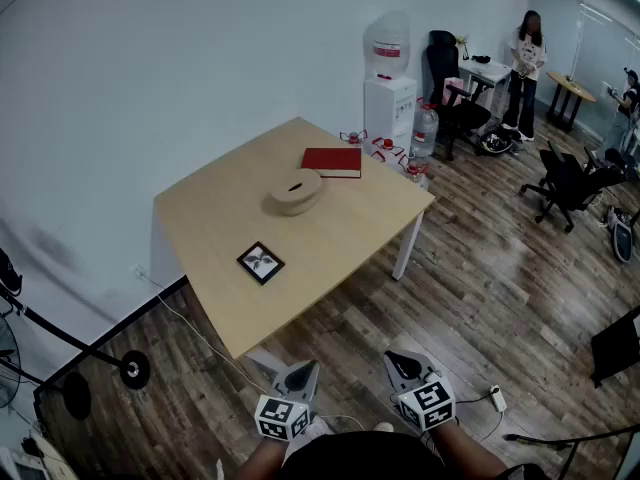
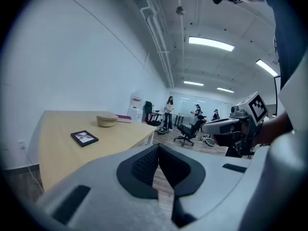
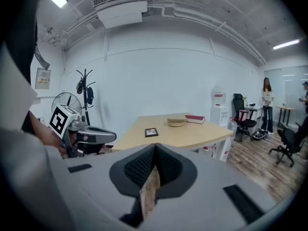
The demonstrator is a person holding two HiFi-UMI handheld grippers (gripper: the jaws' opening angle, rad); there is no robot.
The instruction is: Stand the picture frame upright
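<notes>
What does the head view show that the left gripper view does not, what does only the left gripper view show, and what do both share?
Head view only: the left gripper from above, with its marker cube. Left gripper view only: ceiling lights and its own jaws close up, shut and empty. Both: the table, the picture frame lying flat, the tan dish, the red book and the right gripper.

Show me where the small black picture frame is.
Head view: the black picture frame lies flat on the pale wooden table near its left edge, in front of the round tan box.
</notes>
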